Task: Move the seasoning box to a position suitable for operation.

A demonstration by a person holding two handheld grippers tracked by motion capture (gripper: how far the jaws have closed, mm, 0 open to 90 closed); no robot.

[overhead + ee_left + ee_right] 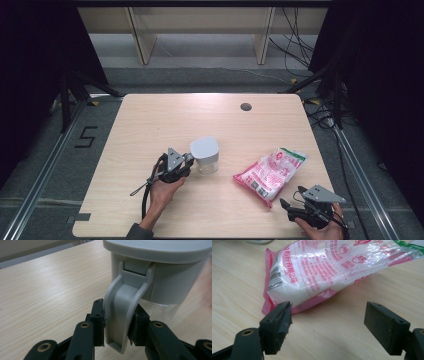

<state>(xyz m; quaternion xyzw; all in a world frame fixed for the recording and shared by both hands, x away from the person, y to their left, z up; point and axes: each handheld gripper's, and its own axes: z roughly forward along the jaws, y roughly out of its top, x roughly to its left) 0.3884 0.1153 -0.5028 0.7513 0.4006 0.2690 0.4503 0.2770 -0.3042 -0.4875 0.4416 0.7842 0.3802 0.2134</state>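
Observation:
A clear jar (206,155) with a grey lid (160,247) stands near the middle of the table. A grey clip latch (122,312) hangs down its side. My left gripper (189,161) is at the jar's left side; in the left gripper view the left gripper (117,323) has both pads pressed on that latch. A pink and white plastic bag (270,172) of white granules lies to the right. My right gripper (290,205) stands open near the front right edge, just short of the bag (324,272), nothing between the right gripper's (328,326) pads.
The light wooden table (150,120) has a dark round grommet (245,106) at the back. Black frame legs and cables stand on the floor around it. A floor mark reads 5 (86,137) at the left.

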